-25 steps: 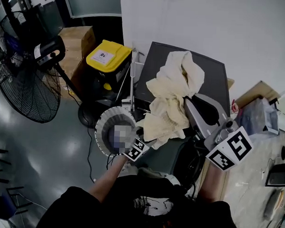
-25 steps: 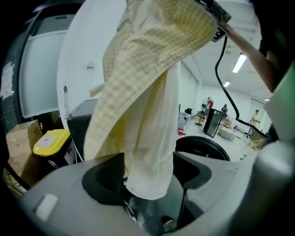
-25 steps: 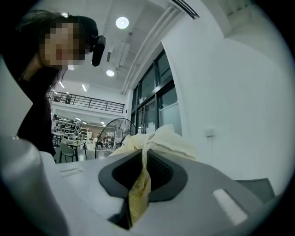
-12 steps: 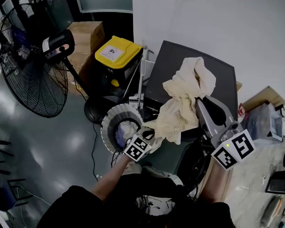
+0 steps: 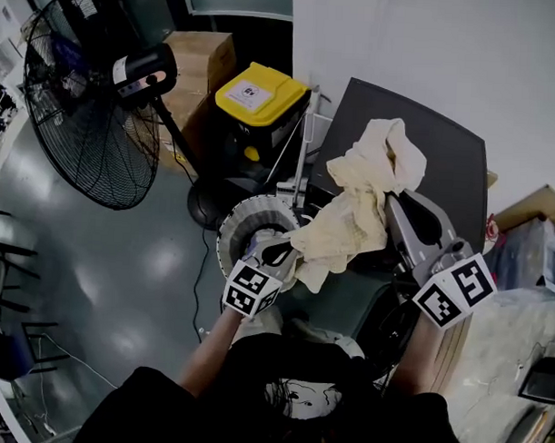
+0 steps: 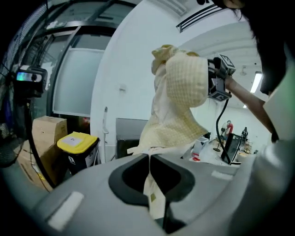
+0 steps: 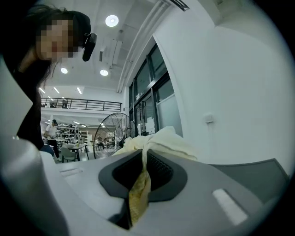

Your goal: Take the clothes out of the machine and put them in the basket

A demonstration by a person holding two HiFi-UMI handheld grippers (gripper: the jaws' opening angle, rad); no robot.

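Note:
A cream waffle-weave cloth (image 5: 360,201) hangs stretched between both grippers above the dark machine top (image 5: 448,149). My right gripper (image 5: 390,200) is shut on its upper bunch; in the right gripper view a fold of the cloth (image 7: 159,142) is pinched between the jaws of the right gripper (image 7: 143,159). My left gripper (image 5: 293,253) is shut on the lower edge, over the rim of the white ribbed basket (image 5: 241,219). In the left gripper view the cloth (image 6: 182,101) rises from the left gripper (image 6: 150,161) up to the right gripper (image 6: 217,80).
A yellow-lidded black bin (image 5: 262,96) stands behind the basket, with a cardboard box (image 5: 201,54) beside it. A large floor fan (image 5: 86,118) stands at the left. A cable (image 5: 201,286) runs across the grey floor. The white wall is close behind the machine.
My left gripper has risen and swung left with the cloth's lower edge, now over the basket's rim. My right gripper has sunk a little, still holding the upper bunch.

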